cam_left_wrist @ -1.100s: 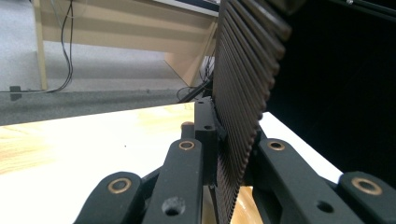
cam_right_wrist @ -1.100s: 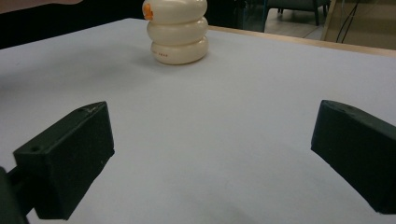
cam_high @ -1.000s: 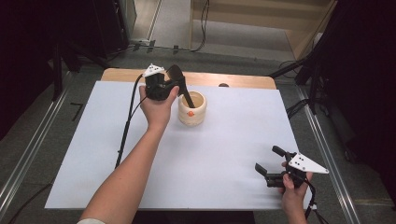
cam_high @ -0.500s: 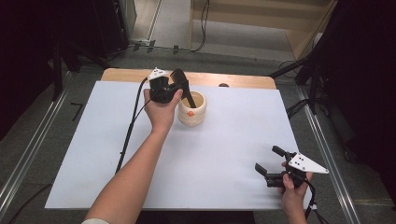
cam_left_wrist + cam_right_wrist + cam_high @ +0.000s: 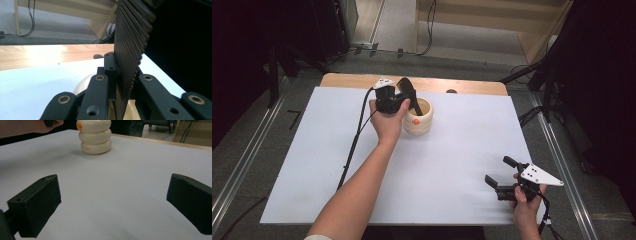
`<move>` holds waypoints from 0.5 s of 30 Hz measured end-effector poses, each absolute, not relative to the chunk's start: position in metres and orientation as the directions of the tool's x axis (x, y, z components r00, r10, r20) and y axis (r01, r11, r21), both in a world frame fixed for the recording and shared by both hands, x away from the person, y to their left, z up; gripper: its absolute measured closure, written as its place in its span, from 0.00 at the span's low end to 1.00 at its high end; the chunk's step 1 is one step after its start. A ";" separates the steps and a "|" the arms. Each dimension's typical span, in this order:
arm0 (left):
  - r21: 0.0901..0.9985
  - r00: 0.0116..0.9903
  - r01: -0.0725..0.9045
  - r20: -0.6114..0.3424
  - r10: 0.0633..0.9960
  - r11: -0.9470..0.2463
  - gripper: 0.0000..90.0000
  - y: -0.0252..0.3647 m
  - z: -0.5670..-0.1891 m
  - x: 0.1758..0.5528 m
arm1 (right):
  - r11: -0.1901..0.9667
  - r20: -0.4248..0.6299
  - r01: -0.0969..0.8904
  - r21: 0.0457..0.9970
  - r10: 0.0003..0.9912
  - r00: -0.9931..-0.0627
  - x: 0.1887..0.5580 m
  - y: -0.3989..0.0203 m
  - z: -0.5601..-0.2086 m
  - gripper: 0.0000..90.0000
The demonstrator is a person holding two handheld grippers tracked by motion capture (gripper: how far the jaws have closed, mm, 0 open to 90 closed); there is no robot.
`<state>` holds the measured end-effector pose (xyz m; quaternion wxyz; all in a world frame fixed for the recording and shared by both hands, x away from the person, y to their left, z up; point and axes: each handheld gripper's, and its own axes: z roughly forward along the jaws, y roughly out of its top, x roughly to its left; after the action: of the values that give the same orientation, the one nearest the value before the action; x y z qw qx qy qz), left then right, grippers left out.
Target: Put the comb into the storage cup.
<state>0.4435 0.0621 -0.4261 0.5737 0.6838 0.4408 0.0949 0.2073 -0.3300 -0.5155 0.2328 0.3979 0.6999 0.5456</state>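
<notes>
High view, left gripper (image 5: 408, 95): its jaws are pressed together, and the tip dips into the top of the cup, above the middle of the frame.
Left gripper view: the ribbed black fingers (image 5: 128, 50) sit flat against each other, with nothing seen between them, and a bit of the cup's cream rim (image 5: 82, 83) shows behind them.
Cup (image 5: 418, 117): cream, made of three round rings, with a small orange spot on its side. It stands upright on the white sheet (image 5: 452, 150), near the sheet's top edge.
Right gripper (image 5: 501, 175): its jaws are wide apart and hold nothing. It sits at the lower right of the frame, well apart from the cup.
Right gripper view: the cup (image 5: 95, 136) stands far off at the top, left of the middle.
Table (image 5: 362, 80): a strip of light wood shows past the sheet.
</notes>
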 end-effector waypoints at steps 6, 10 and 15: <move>0.856 0.576 0.513 -0.393 0.716 0.058 0.94 0.060 -0.430 0.445 | 0.089 0.108 0.302 0.949 0.810 -0.577 0.208 -0.330 -0.516 0.00; 0.854 0.573 0.516 -0.401 0.715 0.065 0.93 0.062 -0.432 0.446 | 0.090 0.107 0.302 0.949 0.809 -0.577 0.208 -0.330 -0.516 0.00; 0.847 0.554 0.527 -0.400 0.730 0.064 0.92 0.065 -0.433 0.448 | 0.089 0.108 0.303 0.949 0.810 -0.577 0.208 -0.330 -0.516 0.00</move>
<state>0.4481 0.0649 -0.4325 0.5632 0.6781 0.4636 0.0901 0.2077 -0.3299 -0.5157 0.2321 0.3971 0.7005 0.5457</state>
